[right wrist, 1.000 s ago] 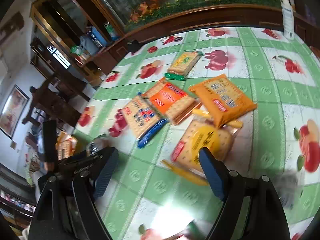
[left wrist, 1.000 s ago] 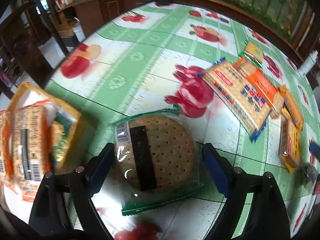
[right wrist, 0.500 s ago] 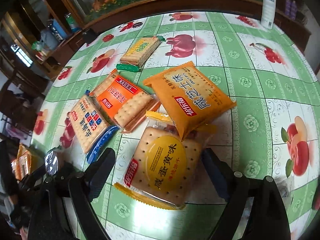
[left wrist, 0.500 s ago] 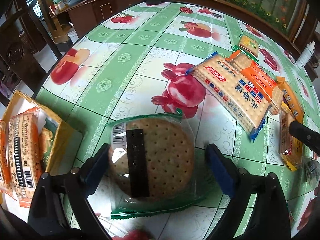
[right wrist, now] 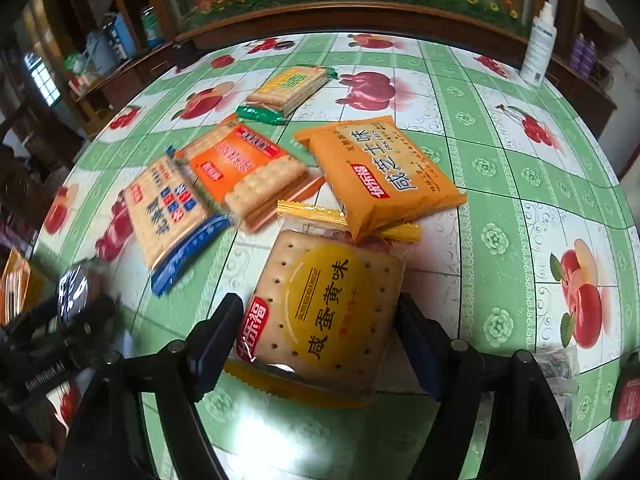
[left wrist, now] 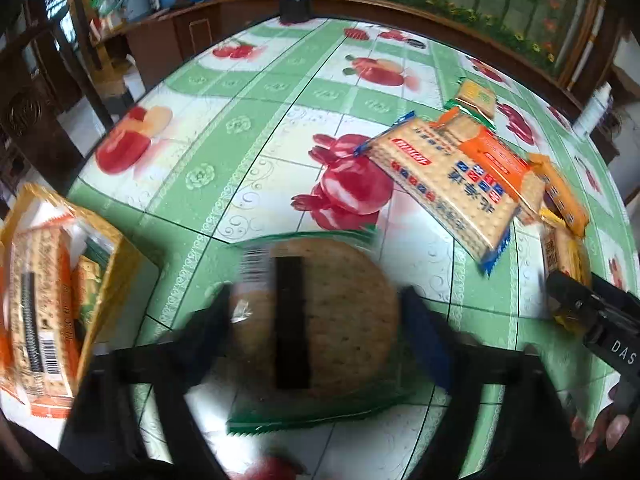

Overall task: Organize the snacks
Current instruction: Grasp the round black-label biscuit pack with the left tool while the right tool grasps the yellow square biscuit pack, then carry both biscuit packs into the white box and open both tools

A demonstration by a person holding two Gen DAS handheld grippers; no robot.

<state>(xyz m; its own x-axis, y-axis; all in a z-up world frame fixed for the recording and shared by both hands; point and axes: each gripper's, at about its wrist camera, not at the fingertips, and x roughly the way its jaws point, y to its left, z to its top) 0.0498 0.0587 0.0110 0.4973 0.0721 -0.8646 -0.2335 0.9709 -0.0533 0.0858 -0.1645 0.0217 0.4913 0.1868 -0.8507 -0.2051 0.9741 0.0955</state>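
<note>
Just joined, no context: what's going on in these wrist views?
A person is sorting snack packs on a fruit-print table with a handheld gripper in each hand. The left gripper is closing around a round biscuit pack; the right gripper is closing around a square yellow-label cracker pack. Both packs sit between the jaws, still on the table. More packs lie loose nearby, and a yellow box at the left already holds some.

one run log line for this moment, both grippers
left gripper: closing around round cracker pack | right gripper: closing around egg yolk cracker pack | both packs on table
</note>
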